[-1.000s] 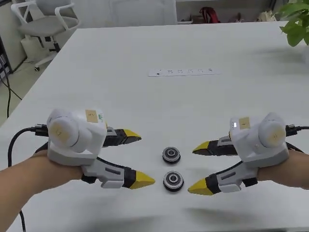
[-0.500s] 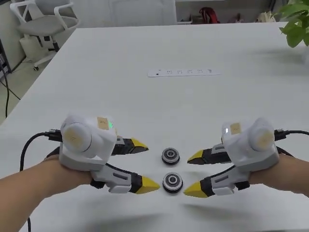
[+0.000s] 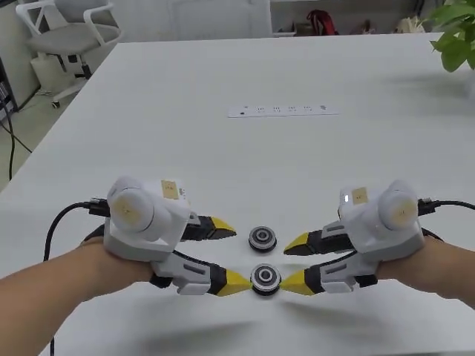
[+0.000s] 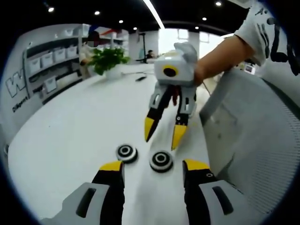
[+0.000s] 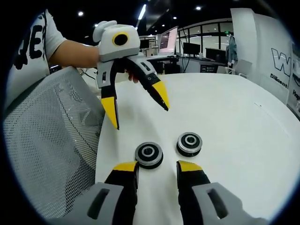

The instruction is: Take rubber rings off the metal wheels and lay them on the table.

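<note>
Two small metal wheels with black rubber rings lie on the white table (image 3: 223, 156), a far wheel (image 3: 262, 238) and a near wheel (image 3: 266, 277). My left gripper (image 3: 231, 255) comes in from the left, open, with its lower yellow tip just beside the near wheel. Opposite it, my right gripper (image 3: 292, 262) is open too, its lower tip close on the wheel's other side. In the left gripper view the near wheel (image 4: 161, 161) sits between my open jaws (image 4: 153, 165), beside the far wheel (image 4: 126, 152). The right gripper view has the near wheel (image 5: 149, 154) just ahead of my jaws (image 5: 157, 166).
A white power strip (image 3: 282, 111) lies mid-table, farther back. An office chair (image 3: 70, 30) stands beyond the far left corner and a green plant (image 3: 454, 33) at the far right. A mesh chair back (image 5: 51, 140) is close behind the table's near edge.
Both grippers have moved inward toward the wheels. Their lower tips now flank the near wheel closely. The wheels have not moved.
</note>
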Demonstrator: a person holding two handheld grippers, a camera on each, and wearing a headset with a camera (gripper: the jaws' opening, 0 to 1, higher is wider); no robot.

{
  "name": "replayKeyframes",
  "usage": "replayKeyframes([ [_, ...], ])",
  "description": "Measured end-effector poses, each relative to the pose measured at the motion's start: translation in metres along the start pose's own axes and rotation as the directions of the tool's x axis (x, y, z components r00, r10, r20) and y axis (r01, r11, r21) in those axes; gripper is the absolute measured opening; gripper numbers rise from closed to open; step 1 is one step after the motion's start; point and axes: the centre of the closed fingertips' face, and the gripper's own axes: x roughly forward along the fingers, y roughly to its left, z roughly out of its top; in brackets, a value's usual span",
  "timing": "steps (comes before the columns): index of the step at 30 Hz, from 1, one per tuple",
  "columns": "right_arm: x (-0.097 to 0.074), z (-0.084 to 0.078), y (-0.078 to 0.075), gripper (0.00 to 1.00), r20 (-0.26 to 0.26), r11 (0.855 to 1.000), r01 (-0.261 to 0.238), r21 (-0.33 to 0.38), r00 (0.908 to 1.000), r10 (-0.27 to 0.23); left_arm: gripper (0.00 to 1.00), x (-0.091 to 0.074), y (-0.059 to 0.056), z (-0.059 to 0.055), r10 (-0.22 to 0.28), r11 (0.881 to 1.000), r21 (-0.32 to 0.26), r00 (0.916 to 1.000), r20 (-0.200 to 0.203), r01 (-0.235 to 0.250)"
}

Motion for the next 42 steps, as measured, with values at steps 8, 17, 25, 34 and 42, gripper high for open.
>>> replayKeyframes([
  [8, 0.001, -0.003, 0.0, 0.28, -0.012, 1.0, 0.0, -0.024, 0.9999, 0.0, 0.49, 0.003, -0.001, 0.0, -0.007, 1.0, -0.005, 1.0, -0.004, 0.007],
  [17, 0.005, -0.006, 0.004, 0.25, -0.027, 0.999, -0.024, -0.039, 0.9994, 0.023, 0.44, 0.01, -0.003, 0.0, -0.018, 1.0, -0.015, 0.9998, -0.004, 0.018],
  [25, 0.008, -0.007, 0.008, 0.25, -0.028, 0.999, -0.033, -0.042, 0.9991, 0.032, 0.4, 0.019, -0.01, -0.007, -0.038, 0.999, 0.0, 0.9987, -0.034, 0.038],
  [34, 0.011, -0.008, 0.011, 0.25, -0.029, 0.999, -0.039, -0.034, 0.9988, 0.038, 0.34, 0.027, -0.013, -0.009, -0.042, 0.999, 0.013, 0.9982, -0.043, 0.043],
  [42, 0.012, -0.008, 0.012, 0.25, -0.024, 0.999, -0.038, -0.02, 0.999, 0.037, 0.27, 0.034, -0.012, -0.008, -0.035, 0.999, 0.003, 0.9988, -0.036, 0.035],
])
